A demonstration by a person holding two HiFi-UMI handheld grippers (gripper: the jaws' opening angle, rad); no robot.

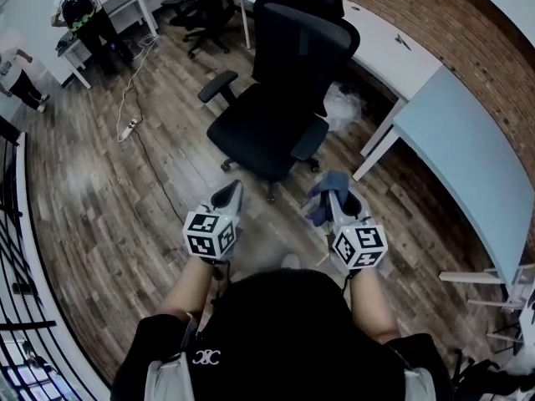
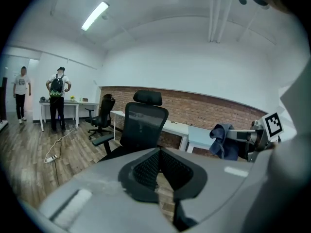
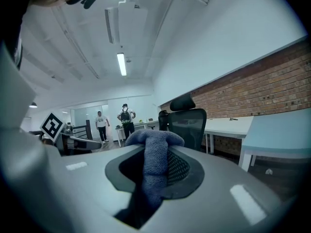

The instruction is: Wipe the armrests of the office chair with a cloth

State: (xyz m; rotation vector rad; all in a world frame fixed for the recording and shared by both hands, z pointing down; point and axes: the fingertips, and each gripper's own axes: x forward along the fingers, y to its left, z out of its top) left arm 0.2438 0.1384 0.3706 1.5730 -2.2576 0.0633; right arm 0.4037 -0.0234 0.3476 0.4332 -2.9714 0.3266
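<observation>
A black office chair [image 1: 284, 90] with a mesh back and headrest stands on the wooden floor ahead of me, its left armrest [image 1: 217, 85] and right armrest [image 1: 309, 139] both bare. My right gripper [image 1: 334, 197] is shut on a blue-grey cloth [image 1: 324, 197], which drapes over its jaws in the right gripper view as cloth [image 3: 154, 164]. It hovers just short of the right armrest. My left gripper [image 1: 228, 195] hangs shut and empty near the seat's front edge. The chair [image 2: 141, 127] also shows in the left gripper view.
White desks [image 1: 401, 57] run along a brick wall [image 1: 468, 48] at the right. A second black chair [image 1: 205, 11] stands behind. A cable and power strip [image 1: 129, 128] lie on the floor at left. Two people [image 1: 79, 11] stand by a far desk. A black railing [image 1: 17, 249] borders the left.
</observation>
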